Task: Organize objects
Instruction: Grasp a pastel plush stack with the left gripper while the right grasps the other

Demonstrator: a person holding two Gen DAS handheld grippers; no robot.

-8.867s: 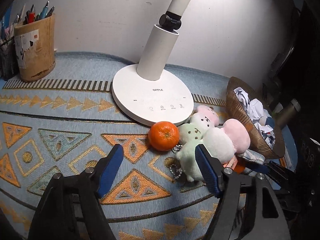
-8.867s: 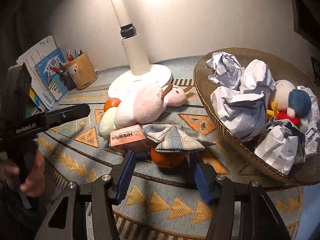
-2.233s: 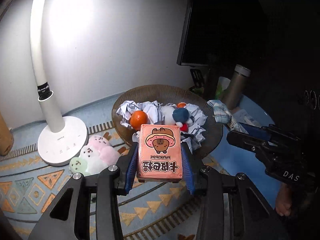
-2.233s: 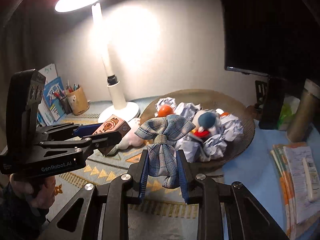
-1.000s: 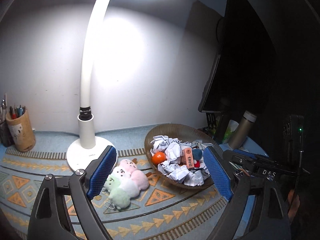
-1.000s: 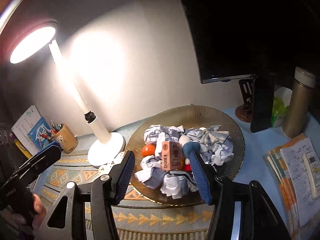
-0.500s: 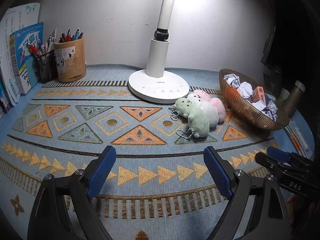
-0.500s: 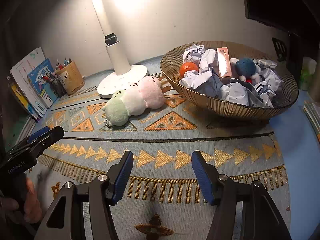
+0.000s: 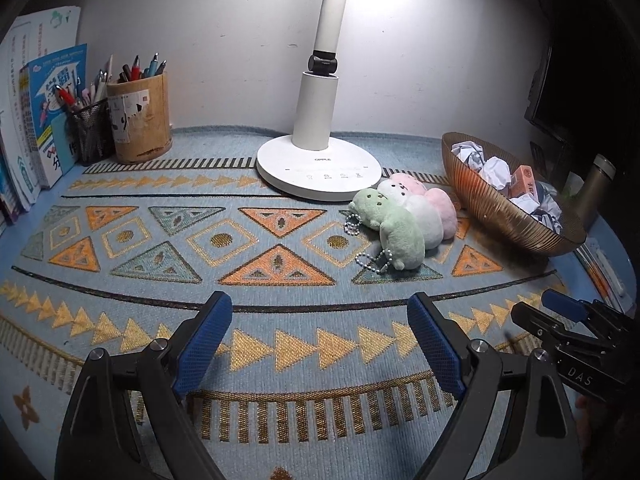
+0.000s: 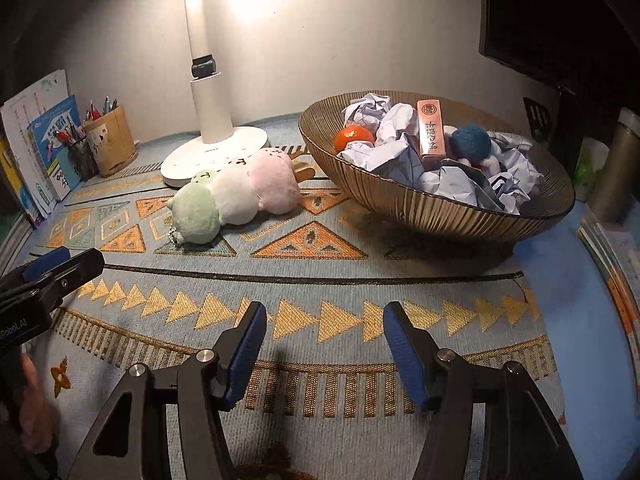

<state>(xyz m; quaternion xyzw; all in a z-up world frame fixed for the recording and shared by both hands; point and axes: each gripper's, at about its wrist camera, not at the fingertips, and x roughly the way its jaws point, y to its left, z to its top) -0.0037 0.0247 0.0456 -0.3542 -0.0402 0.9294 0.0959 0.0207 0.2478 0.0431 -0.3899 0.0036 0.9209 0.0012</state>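
Note:
A brown ribbed bowl [image 10: 404,204] stands at the right of the patterned mat. It holds crumpled paper [image 10: 384,114], an orange [image 10: 354,138], a pink card box [image 10: 431,128] and a blue ball toy [image 10: 470,142]. The bowl also shows in the left wrist view [image 9: 492,204]. A green, white and pink plush toy [image 9: 404,216] lies on the mat between the lamp base and the bowl; it also shows in the right wrist view [image 10: 236,196]. My left gripper [image 9: 320,340] is open and empty, low over the mat's front. My right gripper [image 10: 322,344] is open and empty, also low over the mat.
A white desk lamp [image 9: 318,168] stands at the back centre. A pen cup [image 9: 138,118], a mesh holder [image 9: 90,132] and books [image 9: 44,112] stand at the back left. A metal flask [image 10: 614,168] and papers [image 10: 616,248] are to the right of the bowl.
Both grippers held things over the bowl earlier: left the card box, right a plaid bow. Both now lie in the bowl. The grippers have since dropped low and drawn a little closer to the mat.

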